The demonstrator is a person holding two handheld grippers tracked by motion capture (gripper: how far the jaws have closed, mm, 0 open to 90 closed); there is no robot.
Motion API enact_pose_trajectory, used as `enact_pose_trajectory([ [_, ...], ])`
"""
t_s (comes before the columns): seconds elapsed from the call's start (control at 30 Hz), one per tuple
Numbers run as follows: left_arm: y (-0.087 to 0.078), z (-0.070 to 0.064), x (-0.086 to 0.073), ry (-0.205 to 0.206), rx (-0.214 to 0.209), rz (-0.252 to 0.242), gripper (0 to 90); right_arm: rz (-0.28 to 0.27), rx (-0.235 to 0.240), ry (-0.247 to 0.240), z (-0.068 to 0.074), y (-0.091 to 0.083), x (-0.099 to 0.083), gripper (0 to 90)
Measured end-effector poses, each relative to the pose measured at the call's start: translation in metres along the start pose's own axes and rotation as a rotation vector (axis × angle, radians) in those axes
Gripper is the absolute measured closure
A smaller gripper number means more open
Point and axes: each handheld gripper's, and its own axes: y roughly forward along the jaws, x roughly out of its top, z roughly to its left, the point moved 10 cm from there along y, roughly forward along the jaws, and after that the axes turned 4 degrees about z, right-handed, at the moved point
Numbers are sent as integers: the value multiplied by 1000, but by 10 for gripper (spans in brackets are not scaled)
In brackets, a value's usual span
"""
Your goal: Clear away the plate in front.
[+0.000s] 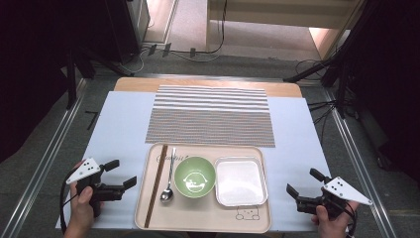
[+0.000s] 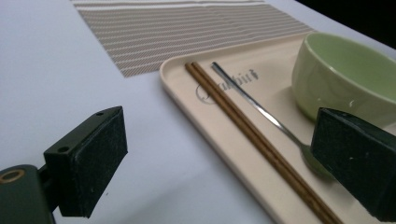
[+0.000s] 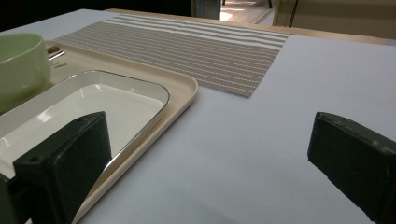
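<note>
Chopsticks (image 1: 155,186), I note, lie at the left edge of the beige tray (image 1: 203,224), long axis running toward the striped placemat (image 1: 210,116), beside the spoon (image 1: 168,188); left gripper (image 1: 121,174) and right gripper (image 1: 303,182) flank the tray, jaws wide, empty.

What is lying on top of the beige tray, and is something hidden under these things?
On the tray lie brown chopsticks, a metal spoon, a green bowl and a white square dish. The tray surface beneath the bowl and the dish is covered, so it cannot be seen.
</note>
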Motion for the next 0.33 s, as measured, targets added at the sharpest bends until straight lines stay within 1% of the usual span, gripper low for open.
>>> enact_pose_trajectory([
  [0.1,-2,2,1,-10,7,-13,43,7,5,1,1,1,-1,0],
  [0.3,0,5,0,-15,17,5,46,9,5,1,0,2,-3,0],
  [0.33,0,6,0,-24,25,8,46,12,3,5,-1,2,-4,0],
])
